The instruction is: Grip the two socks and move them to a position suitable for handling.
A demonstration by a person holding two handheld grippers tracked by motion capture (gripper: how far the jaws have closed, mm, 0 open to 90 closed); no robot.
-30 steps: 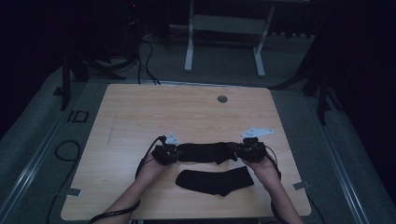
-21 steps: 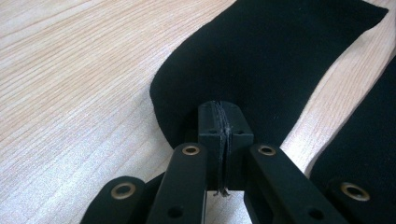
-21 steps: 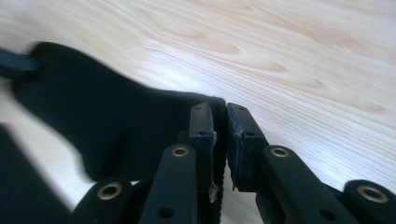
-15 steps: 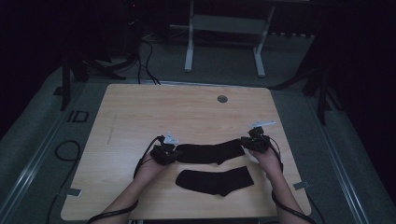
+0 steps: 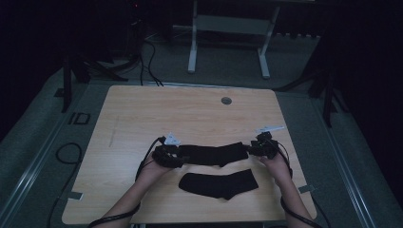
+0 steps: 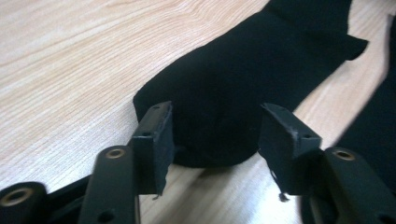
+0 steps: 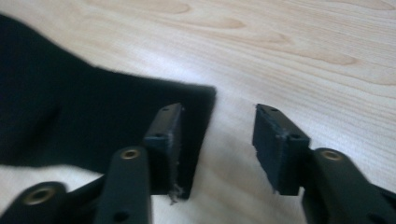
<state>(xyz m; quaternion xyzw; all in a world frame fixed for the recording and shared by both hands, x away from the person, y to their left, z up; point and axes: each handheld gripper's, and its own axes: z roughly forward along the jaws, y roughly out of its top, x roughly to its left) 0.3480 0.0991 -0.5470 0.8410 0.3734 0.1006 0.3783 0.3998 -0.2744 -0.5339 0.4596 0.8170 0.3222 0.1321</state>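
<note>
Your left gripper point(image 5: 167, 156) sits at one end of the upper sock point(image 5: 214, 154), jaws parted and just opened, with the sock's rounded end lying loose between the pads point(image 6: 154, 135) and not pinched. Your right gripper point(image 5: 260, 148) is at the opposite end, jaws likewise just opened; in the right gripper view the sock's squared edge point(image 7: 196, 107) lies beside one pad and the gap between the pads shows bare table point(image 7: 299, 56). Landmark: the upper sock. It lies flat, stretched with its long axis running straight from one gripper to the other, across the near half of the table point(image 5: 142, 114). The second sock point(image 5: 219, 184) lies nearer you than the upper sock, roughly parallel to it, close but apart, between your two forearms. Judgement: the upper sock looks laid out and released, so the next move probably turns on the second sock. It lies below the upper sock's middle, about evenly reachable; your right hand point(image 5: 276, 165) sits close to its wider end, your left hand point(image 5: 152, 172) near its narrower end.
</note>
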